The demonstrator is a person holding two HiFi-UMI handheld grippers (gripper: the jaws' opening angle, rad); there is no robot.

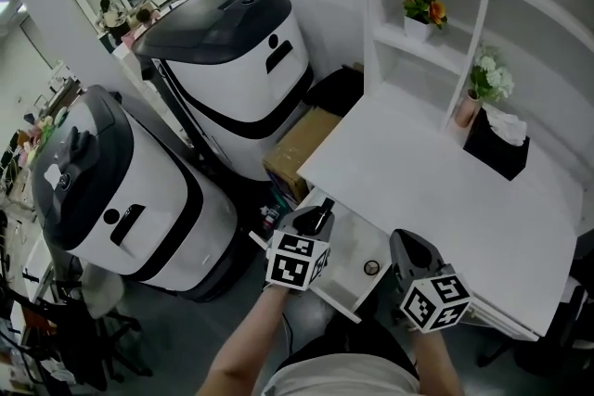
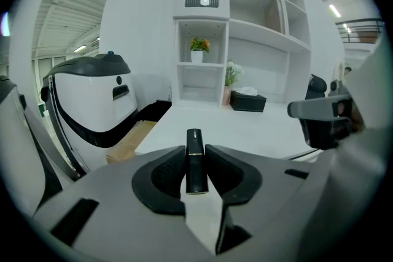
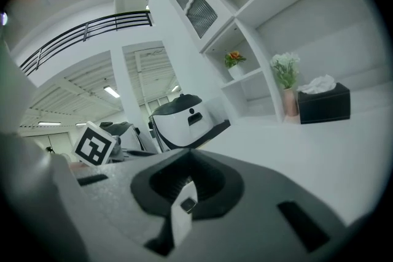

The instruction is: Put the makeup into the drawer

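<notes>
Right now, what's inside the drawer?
The drawer shows one small round thing on its white floor. The left gripper, shut on a lipstick, covers its left end; the desk hides its back.

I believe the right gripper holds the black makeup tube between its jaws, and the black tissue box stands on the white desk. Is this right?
No: the left gripper holds the black makeup tube, as the left gripper view shows. The right gripper holds no tube. The black tissue box does stand on the white desk.
</notes>
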